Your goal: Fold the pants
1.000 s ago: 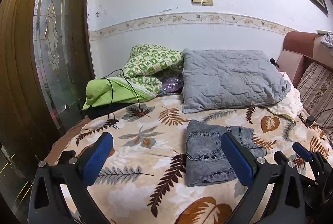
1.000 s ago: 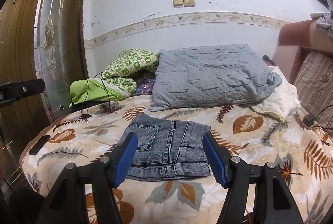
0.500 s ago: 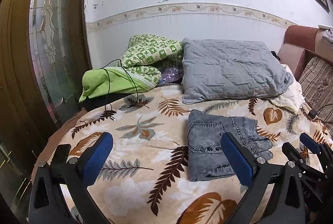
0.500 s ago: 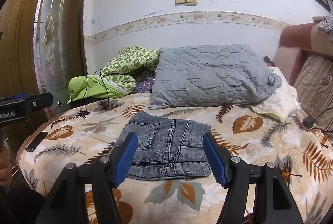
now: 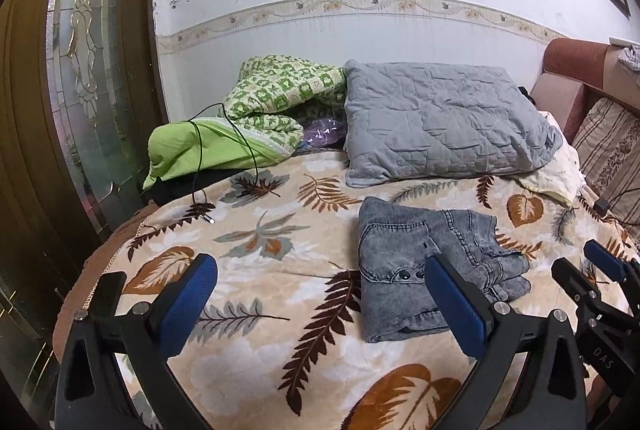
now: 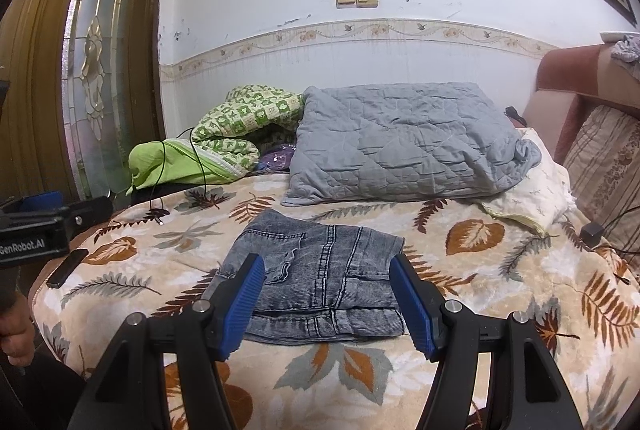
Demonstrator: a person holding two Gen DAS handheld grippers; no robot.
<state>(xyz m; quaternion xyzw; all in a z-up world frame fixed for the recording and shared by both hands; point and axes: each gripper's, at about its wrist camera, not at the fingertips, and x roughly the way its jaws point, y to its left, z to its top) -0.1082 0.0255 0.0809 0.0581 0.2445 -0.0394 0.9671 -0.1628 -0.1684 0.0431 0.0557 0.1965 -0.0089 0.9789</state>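
Grey denim pants (image 5: 424, 262) lie folded into a compact stack on the leaf-patterned blanket (image 5: 256, 270); they also show in the right wrist view (image 6: 320, 282). My left gripper (image 5: 320, 294) is open and empty, held above the blanket to the left of the pants. My right gripper (image 6: 326, 294) is open and empty, held just in front of the pants without touching them. The right gripper also shows at the right edge of the left wrist view (image 5: 600, 286).
A grey quilted pillow (image 6: 400, 142) and a green quilt (image 6: 224, 134) lie at the back by the wall. A black cable (image 5: 224, 158) trails over the blanket. A black phone (image 6: 66, 268) lies near the bed's left edge. A sofa cushion (image 6: 608, 158) stands at right.
Both grippers have drawn back slightly from the pants and stayed open. The folded pants have not moved.
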